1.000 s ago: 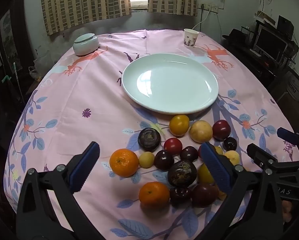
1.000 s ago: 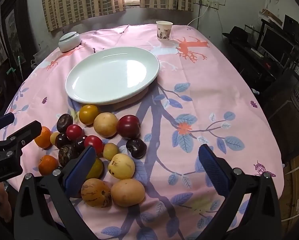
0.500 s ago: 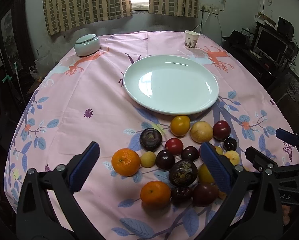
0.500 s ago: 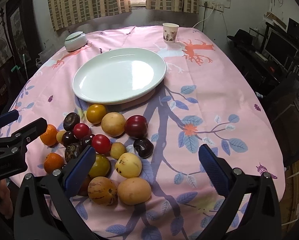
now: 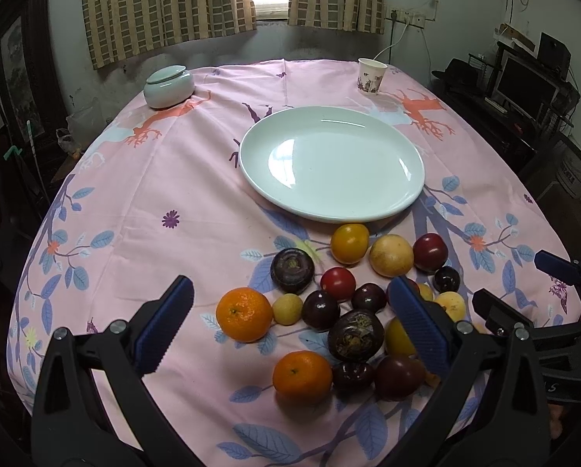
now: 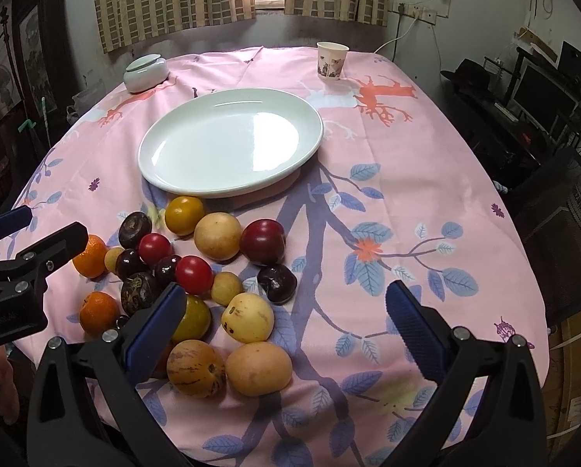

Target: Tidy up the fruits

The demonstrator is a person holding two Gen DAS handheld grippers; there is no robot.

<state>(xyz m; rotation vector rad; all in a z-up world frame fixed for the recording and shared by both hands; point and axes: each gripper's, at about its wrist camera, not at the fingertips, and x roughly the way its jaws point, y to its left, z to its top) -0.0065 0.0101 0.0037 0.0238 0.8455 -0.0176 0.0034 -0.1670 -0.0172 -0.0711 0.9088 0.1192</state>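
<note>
A pile of mixed fruit lies on the pink tablecloth in front of a white oval plate (image 5: 331,163) (image 6: 232,148), which has nothing on it. The pile holds an orange (image 5: 244,314), a second orange (image 5: 302,378), dark plums (image 5: 321,309), a red tomato (image 5: 338,278), a yellow tomato (image 5: 349,243) and pale round fruits (image 6: 247,317). My left gripper (image 5: 290,327) hovers open above the pile's near left side, holding nothing. Open and holding nothing too, my right gripper (image 6: 286,323) hangs over the pile's right edge, near a striped fruit (image 6: 196,367) and a tan fruit (image 6: 258,367).
A lidded pale green jar (image 5: 168,86) (image 6: 146,73) stands at the table's far left, a paper cup (image 5: 371,76) (image 6: 331,60) at the far right. Shelves with a monitor (image 5: 524,85) stand to the right of the table. Curtains hang behind.
Both cameras have risen and tilted slightly, so plate and fruit sit a little lower and farther right in view. No fruit has moved; both grippers stay open.
</note>
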